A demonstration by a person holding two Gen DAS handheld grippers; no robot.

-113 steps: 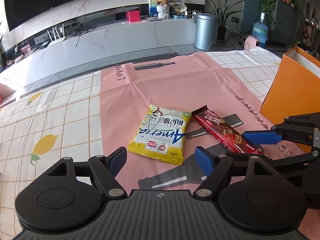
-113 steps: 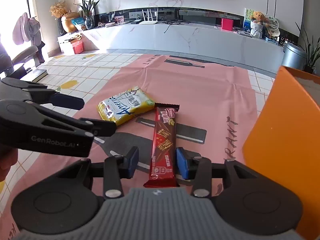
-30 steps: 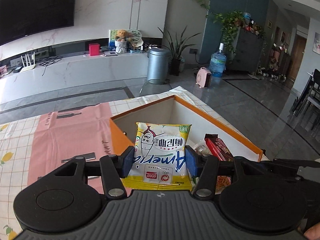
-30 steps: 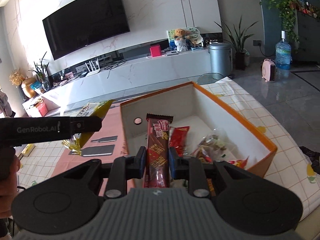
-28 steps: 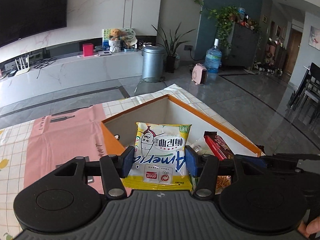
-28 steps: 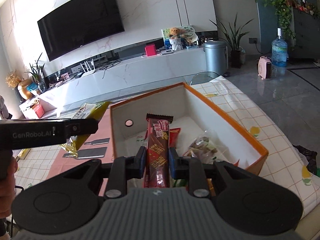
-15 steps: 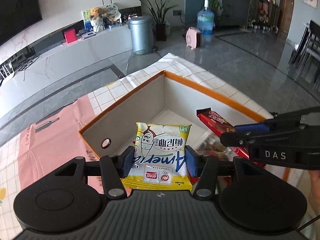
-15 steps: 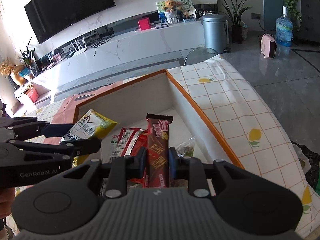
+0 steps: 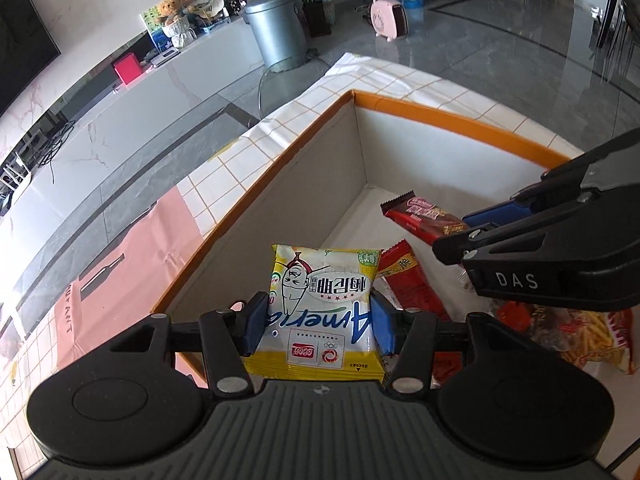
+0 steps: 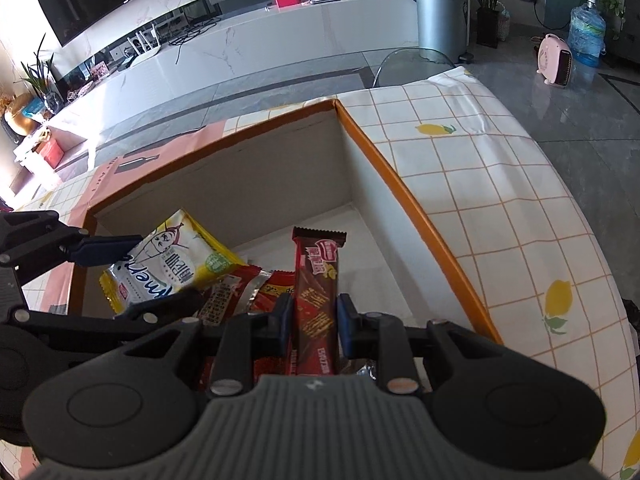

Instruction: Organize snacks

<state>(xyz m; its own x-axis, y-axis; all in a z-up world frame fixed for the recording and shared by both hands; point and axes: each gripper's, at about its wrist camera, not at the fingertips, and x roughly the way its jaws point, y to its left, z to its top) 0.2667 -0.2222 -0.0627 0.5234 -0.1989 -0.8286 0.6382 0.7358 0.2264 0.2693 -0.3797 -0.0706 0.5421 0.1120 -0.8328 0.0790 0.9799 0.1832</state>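
Left wrist: left gripper (image 9: 318, 326) clamps "Americ" yellow packet (image 9: 322, 312); right gripper (image 10: 312, 330) clamps chocolate bar (image 10: 316, 300).

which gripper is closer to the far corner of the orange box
Right. The right gripper, shut on the chocolate bar, reaches deeper toward the orange box corner; the left gripper, holding the yellow packet, hangs nearer the near wall.

Glossy foil yellow snack packet (image 9: 322, 308) and chocolate bar wrapper (image 10: 316, 284); matt cardboard box (image 10: 408, 200); creased checked tablecloth (image 10: 480, 168)

Grey bin (image 9: 276, 26), pink heater (image 10: 557, 58)
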